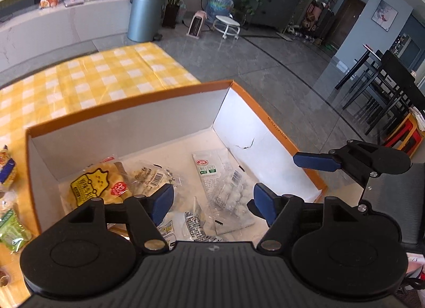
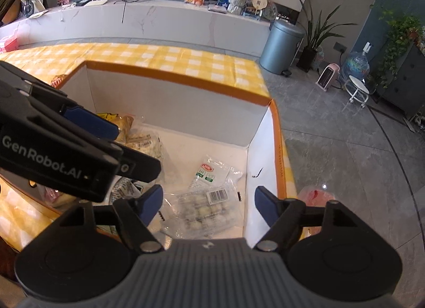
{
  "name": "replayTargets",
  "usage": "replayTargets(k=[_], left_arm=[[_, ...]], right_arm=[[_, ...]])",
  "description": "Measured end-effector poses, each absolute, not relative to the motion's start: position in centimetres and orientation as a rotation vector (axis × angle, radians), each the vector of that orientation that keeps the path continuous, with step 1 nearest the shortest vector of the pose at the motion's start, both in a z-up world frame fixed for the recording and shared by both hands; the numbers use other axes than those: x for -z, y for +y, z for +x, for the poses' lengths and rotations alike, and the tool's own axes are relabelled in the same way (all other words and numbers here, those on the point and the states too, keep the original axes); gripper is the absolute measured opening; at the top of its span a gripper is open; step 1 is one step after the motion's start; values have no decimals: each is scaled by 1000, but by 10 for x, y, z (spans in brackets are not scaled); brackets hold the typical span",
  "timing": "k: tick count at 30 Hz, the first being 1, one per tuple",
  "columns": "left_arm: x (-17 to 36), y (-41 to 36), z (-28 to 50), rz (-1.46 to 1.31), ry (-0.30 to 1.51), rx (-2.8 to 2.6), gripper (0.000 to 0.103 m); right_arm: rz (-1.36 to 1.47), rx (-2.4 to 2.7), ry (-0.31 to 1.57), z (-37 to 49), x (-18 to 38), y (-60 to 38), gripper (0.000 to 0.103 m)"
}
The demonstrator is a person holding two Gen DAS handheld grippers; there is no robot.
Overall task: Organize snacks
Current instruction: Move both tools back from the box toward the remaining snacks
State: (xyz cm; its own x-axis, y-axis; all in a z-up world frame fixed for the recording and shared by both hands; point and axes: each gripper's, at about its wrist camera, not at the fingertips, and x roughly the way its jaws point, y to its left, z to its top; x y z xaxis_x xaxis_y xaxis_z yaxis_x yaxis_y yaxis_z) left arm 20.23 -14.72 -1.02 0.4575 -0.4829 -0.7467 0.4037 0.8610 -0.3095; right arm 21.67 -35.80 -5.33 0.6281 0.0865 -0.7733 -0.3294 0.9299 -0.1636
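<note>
An orange-rimmed box [image 1: 127,103] [image 2: 175,74] with white inner walls stands on a yellow checked tablecloth [image 1: 79,79]. Inside lie a yellow snack packet [image 1: 90,183], a clear packet with a barcode [image 1: 151,175] [image 2: 143,146], and a clear packet of pale balls with a green and red label [image 1: 223,183] [image 2: 209,201]. My left gripper [image 1: 213,203] hangs open over the box, nothing between its pads. My right gripper [image 2: 208,201] is open above the labelled packet, apart from it. Each view shows a blue finger of the other gripper [image 1: 316,162] [image 2: 90,120].
Loose snacks lie left of the box: a green packet [image 1: 10,231] and a blue and yellow one [image 1: 6,167]. A pink bag [image 2: 316,196] sits just past the box's right wall. The table edge drops to grey floor; a bin [image 2: 281,45] stands beyond.
</note>
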Motion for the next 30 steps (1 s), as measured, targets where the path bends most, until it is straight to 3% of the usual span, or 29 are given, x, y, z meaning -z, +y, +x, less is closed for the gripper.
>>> replayTargets(k=[17, 30], left_arm=[[-38, -86, 118, -10, 687, 374, 81], [-23, -6, 60, -76, 631, 133, 81]], right_arm=[[-83, -209, 643, 160, 17, -330, 80], [-13, -230, 551, 113, 41, -249, 83]])
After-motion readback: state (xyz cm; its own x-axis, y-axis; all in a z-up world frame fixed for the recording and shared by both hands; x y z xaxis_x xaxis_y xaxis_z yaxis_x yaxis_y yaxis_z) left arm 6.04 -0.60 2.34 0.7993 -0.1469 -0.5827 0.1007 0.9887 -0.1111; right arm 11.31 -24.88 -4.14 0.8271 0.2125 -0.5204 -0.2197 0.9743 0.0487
